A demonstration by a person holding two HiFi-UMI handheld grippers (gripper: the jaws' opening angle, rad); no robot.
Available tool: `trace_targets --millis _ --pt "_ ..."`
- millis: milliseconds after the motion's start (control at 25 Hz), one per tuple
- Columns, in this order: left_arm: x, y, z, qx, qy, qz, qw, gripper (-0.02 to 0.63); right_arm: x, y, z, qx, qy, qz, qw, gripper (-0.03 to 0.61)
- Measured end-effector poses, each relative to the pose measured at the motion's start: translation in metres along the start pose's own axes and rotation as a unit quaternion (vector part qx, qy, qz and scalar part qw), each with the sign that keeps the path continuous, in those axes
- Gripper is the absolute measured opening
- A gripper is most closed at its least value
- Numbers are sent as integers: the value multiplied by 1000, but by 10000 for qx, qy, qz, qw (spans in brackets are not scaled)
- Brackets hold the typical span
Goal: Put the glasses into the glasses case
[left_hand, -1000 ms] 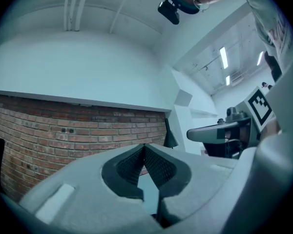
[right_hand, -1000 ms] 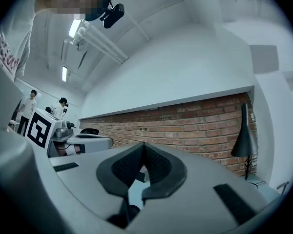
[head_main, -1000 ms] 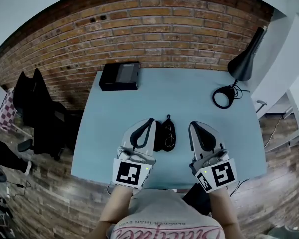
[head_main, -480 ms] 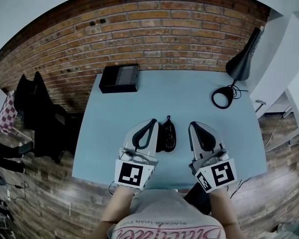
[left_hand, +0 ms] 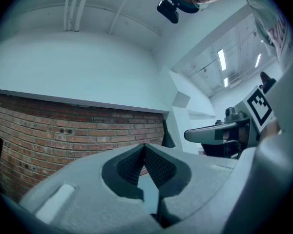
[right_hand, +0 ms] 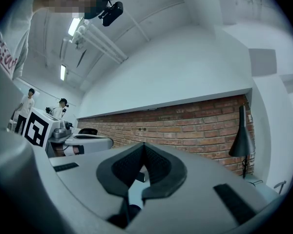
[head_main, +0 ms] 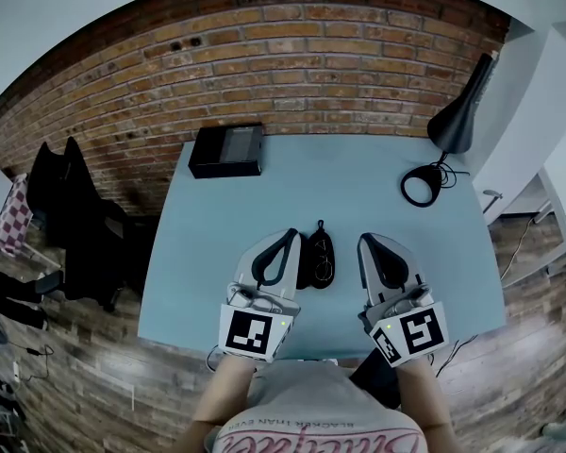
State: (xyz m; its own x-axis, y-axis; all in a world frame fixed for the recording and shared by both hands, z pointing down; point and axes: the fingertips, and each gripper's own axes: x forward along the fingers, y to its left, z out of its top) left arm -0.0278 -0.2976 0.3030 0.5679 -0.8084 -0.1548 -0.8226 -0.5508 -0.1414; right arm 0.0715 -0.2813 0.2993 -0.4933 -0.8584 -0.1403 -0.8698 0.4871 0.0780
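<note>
Dark-framed glasses [head_main: 316,258] lie folded on the light blue table [head_main: 358,177], near its front edge. They sit between my two grippers and touch neither. My left gripper [head_main: 288,234] rests just left of them, jaws shut with nothing held; in the left gripper view [left_hand: 145,146] its tips meet. My right gripper [head_main: 366,242] rests a little further off on their right, also shut and empty, tips together in the right gripper view [right_hand: 144,145]. A black box-shaped case [head_main: 226,149] stands at the table's back left corner, far from both grippers.
A black desk lamp [head_main: 456,121] stands at the back right, with its round base [head_main: 422,185] and cord on the table. A brick wall [head_main: 292,64] runs behind the table. A dark chair [head_main: 75,225] stands left of it on the wooden floor.
Nothing has visibly moved; both grippers and the glasses keep their places, and only the head view has shifted slightly.
</note>
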Motion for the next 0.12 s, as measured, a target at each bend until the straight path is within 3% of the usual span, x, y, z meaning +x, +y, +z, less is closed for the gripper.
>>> trace_targets --millis 120 --pt "-3 1 -1 -20 13 -1 10000 5 -1 2 -1 3 12 -5 10000 9"
